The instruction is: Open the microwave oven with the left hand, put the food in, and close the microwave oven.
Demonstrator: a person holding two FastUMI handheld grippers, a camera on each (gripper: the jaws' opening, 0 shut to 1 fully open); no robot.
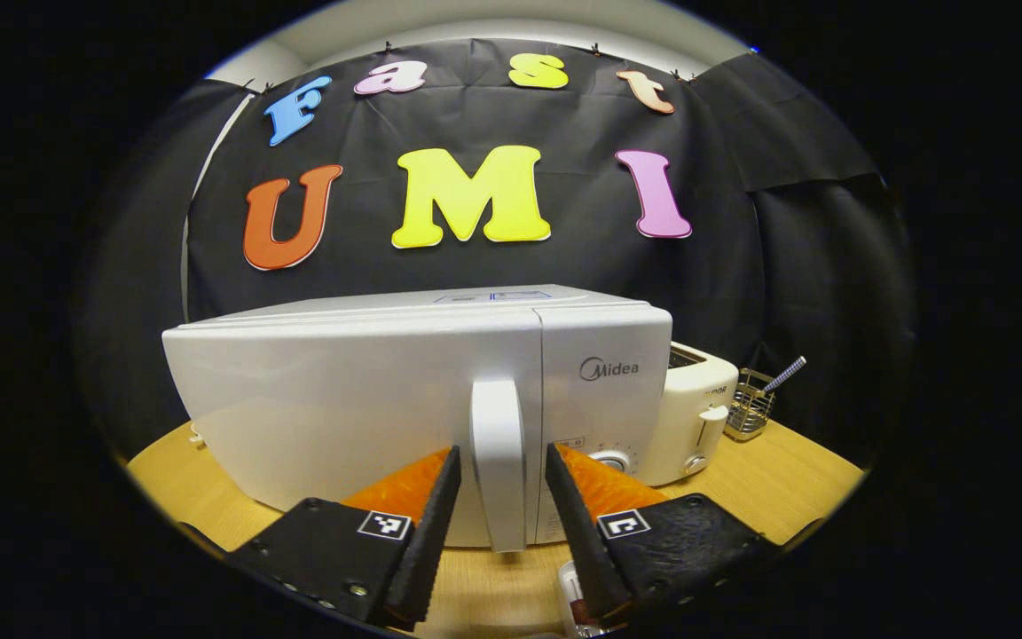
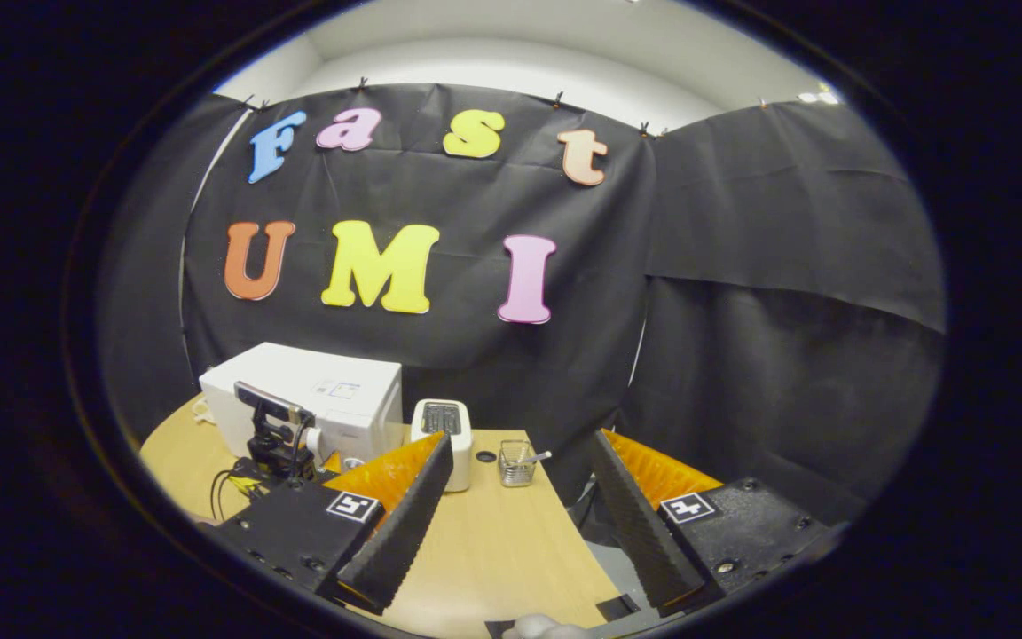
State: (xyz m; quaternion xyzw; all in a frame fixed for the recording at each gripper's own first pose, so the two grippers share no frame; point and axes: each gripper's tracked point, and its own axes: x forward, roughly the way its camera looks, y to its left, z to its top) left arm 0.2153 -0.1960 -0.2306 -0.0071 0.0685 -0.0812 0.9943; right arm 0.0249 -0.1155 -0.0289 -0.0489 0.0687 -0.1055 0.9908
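The white microwave (image 1: pixel 351 399) stands on the wooden table (image 1: pixel 795 484) with its door shut. Its vertical white handle (image 1: pixel 498 461) sits between the fingers of my left gripper (image 1: pixel 502 453), which is open, with a small gap on each side of the handle. In the right gripper view the microwave (image 2: pixel 342 390) is far off at the left, with the left gripper's body (image 2: pixel 271 435) in front of it. My right gripper (image 2: pixel 522 439) is open over the table's right part and holds nothing. A small whitish thing (image 2: pixel 538 628) at the bottom edge is too cut off to identify.
A white toaster (image 1: pixel 697 417) stands right of the microwave, then a wire basket (image 1: pixel 749 404) with a utensil in it. In the right gripper view the toaster (image 2: pixel 443 426) and basket (image 2: pixel 515 463) sit mid-table (image 2: pixel 493 541); the table's edge runs under my right finger.
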